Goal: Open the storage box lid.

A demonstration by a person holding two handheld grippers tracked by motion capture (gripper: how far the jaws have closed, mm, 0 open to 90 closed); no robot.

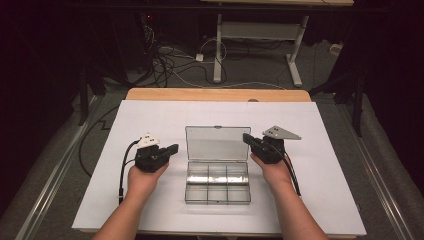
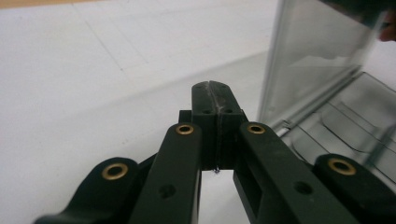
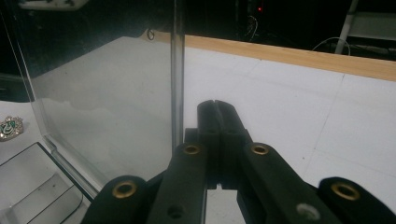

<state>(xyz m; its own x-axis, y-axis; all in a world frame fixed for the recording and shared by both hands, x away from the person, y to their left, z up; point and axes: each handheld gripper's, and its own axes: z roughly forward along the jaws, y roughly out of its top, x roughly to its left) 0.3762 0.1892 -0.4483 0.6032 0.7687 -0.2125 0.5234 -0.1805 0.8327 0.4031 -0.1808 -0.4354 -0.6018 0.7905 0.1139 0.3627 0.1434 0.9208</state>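
1. The left gripper is clenched: in the left gripper view its two black jaws meet along one seam with nothing between them. It points toward the left edge of the box lid and stops just short of it, touching nothing.
2. The right gripper is clenched too, jaws pressed flat together and empty. Its tip sits just beside the lid's right edge; whether it touches the edge cannot be told.
3. A hand holds the left gripper and a hand holds the right, both low over the white sheet that covers the wooden table.
4. Nothing lies between either gripper and the box. A cable trails back from the left gripper across the sheet.
5. The box sits mid-table between the two grippers. It is clear plastic, its base divided into six compartments, its lid standing open and upright at the far side.
6. In the right gripper view a small ornate trinket shows through the lid, at the base.
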